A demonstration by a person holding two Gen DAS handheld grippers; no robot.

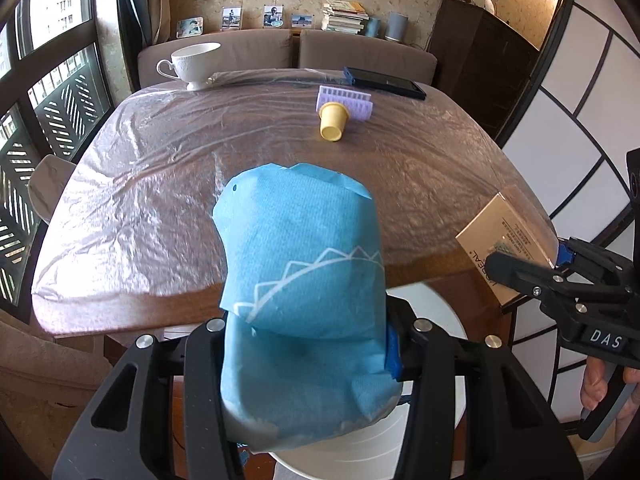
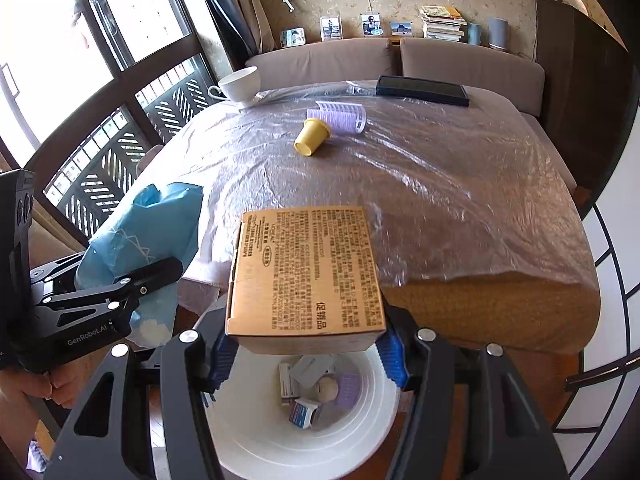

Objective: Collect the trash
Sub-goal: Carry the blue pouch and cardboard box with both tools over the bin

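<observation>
left gripper (image 1: 304,344) pinching blue tissue pack (image 1: 300,264), held past table's (image 1: 160,168) near edge; right gripper (image 2: 306,356) clamped on brown carton (image 2: 306,272), directly above white bin (image 2: 256,432) holding small boxes; yellow cup (image 2: 311,137) on its side on the table, 12 o'clock from carton, touching lilac roller (image 2: 344,117).

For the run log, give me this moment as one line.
left gripper: shut on blue packet | right gripper: shut on brown box | white bin: below box, holds trash | table: yellow cup left
</observation>
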